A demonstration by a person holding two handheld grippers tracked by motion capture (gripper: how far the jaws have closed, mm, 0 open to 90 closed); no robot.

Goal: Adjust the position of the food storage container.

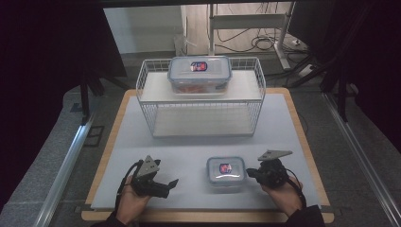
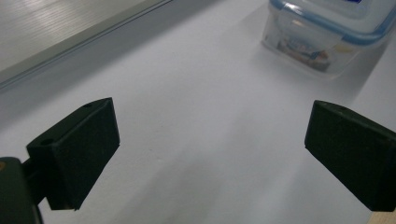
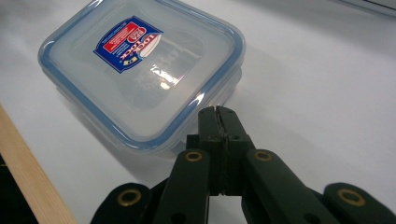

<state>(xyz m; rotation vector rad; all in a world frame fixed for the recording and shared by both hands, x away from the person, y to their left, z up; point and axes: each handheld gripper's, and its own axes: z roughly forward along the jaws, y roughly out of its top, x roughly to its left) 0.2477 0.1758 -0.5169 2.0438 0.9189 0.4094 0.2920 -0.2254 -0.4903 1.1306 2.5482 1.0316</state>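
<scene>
While the left gripper [image 1: 166,185] rests with its jaws spread wide on nothing, the right gripper [image 1: 251,174] sits pinched fully shut, empty, its tips right at the side of the small square lock-lid container [image 1: 226,172] — touching or just short of it, I cannot tell which. That container stands on the white mat [image 1: 189,151] near the front edge, between the two hands, clearly closer to the right one. From the right gripper view the closed tips point at the container's [image 3: 140,74] near corner, under the blue-rimmed lid. Being nearly square, it offers no long axis — either side would do. Well beyond, a larger container [image 1: 200,73] sits atop the wire rack [image 1: 201,101].
</scene>
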